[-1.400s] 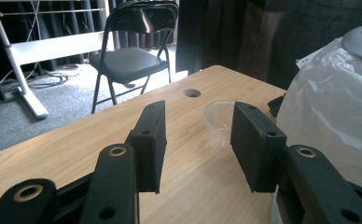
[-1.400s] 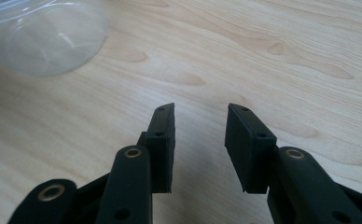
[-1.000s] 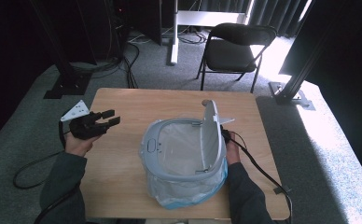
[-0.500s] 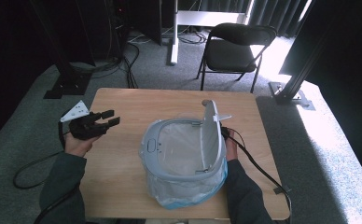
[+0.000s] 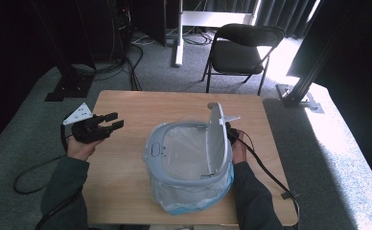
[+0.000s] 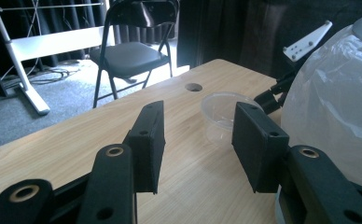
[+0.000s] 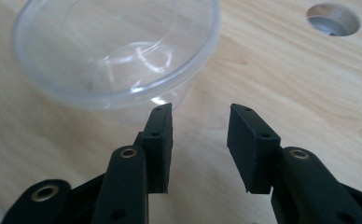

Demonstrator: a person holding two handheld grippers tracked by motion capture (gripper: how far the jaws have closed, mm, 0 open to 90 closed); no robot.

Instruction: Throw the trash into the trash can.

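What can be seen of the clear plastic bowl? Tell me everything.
The clear plastic bowl is a thin, see-through round tub with a rolled rim, empty and upright on the wooden table. It stands beside the bagged bin, near a round hole in the tabletop. The right gripper has open jaws just short of its rim, not touching it.

No text, label, brand, number or sign can be read anywhere in these pictures. The clear plastic bowl (image 7: 116,51) is unmarked, the pale bin (image 5: 190,167) with its plastic liner bears no lettering that can be made out, and the wooden table (image 5: 141,110) shows plain grain and nothing written.
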